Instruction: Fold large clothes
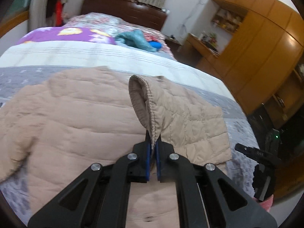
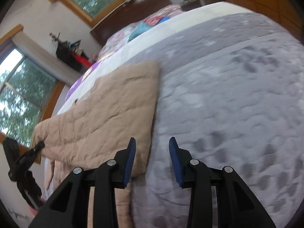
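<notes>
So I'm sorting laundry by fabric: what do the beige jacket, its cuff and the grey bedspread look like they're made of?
Beige jacket: matte quilted shell with stitched squares and a puffy look, probably padded synthetic. Cuff, pinched in the left claw: ribbed knit with fine ridges. Grey bedspread: matte, dimpled quilted cloth; the fibre can't be told.

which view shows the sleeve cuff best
The left wrist view: the ribbed cuff stands centred, pinched in the shut left gripper. The right wrist view shows it only small at the left edge.
</notes>
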### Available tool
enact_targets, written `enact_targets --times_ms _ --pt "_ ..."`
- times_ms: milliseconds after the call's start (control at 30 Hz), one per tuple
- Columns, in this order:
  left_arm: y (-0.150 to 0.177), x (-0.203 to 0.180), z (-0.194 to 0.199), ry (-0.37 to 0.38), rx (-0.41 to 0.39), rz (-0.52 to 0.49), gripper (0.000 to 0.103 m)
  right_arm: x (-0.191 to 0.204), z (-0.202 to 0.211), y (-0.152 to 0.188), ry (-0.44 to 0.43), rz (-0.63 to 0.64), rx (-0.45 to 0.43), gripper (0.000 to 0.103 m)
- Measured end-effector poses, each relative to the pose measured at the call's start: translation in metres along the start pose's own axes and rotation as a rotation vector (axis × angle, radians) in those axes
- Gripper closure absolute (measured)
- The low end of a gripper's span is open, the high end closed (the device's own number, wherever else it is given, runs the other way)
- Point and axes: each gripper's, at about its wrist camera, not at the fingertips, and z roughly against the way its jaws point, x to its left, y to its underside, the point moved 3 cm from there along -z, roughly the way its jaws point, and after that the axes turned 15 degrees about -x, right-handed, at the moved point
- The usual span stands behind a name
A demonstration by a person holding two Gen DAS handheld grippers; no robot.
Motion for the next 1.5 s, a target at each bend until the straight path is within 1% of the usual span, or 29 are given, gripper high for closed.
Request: enact_targets --times_ms 67,100,167,300,367,433,500,567,633,700,733,800,867,900,967,1067,1100,1200,1333,1400,1467,1500 --pt "0.001 0.018 -0.005 -0.018 0.034 0.012 0.1 0.014 -0.015 0.007 -0.034 0.02 0.031 0.066" --pt "0.001 0.026 -0.007 -0.033 0.046 0.017 0.1 0.021 -0.023 0.011 -0.03 0.041 0.049 0.066" --pt "0.008 0.041 -0.021 -0.072 0.081 0.022 0.1 0.028 -0.035 0.014 0.015 0.077 0.065 0.066" --pt "0.032 0.073 -0.044 -0.104 0.158 0.076 0.098 0.036 -0.044 0.018 0.048 0.123 0.068 0.067" --pt "0.04 0.082 -0.053 -0.097 0.162 0.095 0.095 0.037 -0.047 0.018 0.054 0.132 0.065 0.067" --pt "0.04 0.085 -0.054 -0.091 0.151 0.101 0.094 0.039 -0.047 0.019 0.054 0.135 0.059 0.067" --pt "0.04 0.085 -0.05 -0.085 0.155 0.116 0.092 0.044 -0.046 0.022 0.049 0.138 0.052 0.067" --pt "0.036 0.09 -0.04 -0.104 0.156 0.123 0.087 0.047 -0.036 0.02 0.043 0.121 0.048 0.066" --pt "0.026 0.088 -0.02 -0.133 0.1 0.101 0.088 0.058 -0.011 0.017 0.034 0.151 0.01 0.066" --pt "0.014 0.08 -0.001 -0.158 0.034 0.054 0.09 0.07 0.003 0.011 0.038 0.177 -0.01 0.066" --pt "0.009 0.073 0.007 -0.154 0.016 0.04 0.09 0.077 0.006 0.01 0.034 0.182 -0.009 0.066" --pt "0.006 0.059 0.009 -0.108 0.024 0.037 0.089 0.097 0.001 0.012 0.019 0.202 0.025 0.066" --pt "0.01 0.042 0.001 -0.086 0.054 0.009 0.089 0.109 -0.01 0.016 0.048 0.229 0.042 0.066" --pt "0.014 0.036 -0.006 -0.088 0.065 -0.007 0.089 0.11 -0.018 0.019 0.06 0.233 0.051 0.066" --pt "0.026 0.034 -0.024 -0.122 0.097 -0.036 0.089 0.111 -0.031 0.024 0.057 0.217 0.076 0.066" --pt "0.045 0.045 -0.047 -0.143 0.165 -0.028 0.089 0.103 -0.05 0.034 0.092 0.219 0.101 0.067" --pt "0.05 0.047 -0.053 -0.136 0.17 -0.024 0.088 0.099 -0.053 0.038 0.09 0.221 0.104 0.067" --pt "0.055 0.053 -0.056 -0.114 0.141 -0.029 0.088 0.093 -0.057 0.043 0.08 0.23 0.102 0.069" --pt "0.06 0.052 -0.057 -0.121 0.117 -0.042 0.088 0.09 -0.058 0.046 0.075 0.233 0.094 0.069" --pt "0.059 0.052 -0.055 -0.127 0.128 -0.033 0.088 0.089 -0.054 0.043 0.055 0.213 0.082 0.069" --pt "0.054 0.049 -0.051 -0.13 0.145 -0.025 0.088 0.092 -0.04 0.038 0.022 0.21 0.052 0.066" --pt "0.047 0.048 -0.043 -0.131 0.146 -0.012 0.081 0.096 -0.029 0.033 0.002 0.227 0.026 0.066"
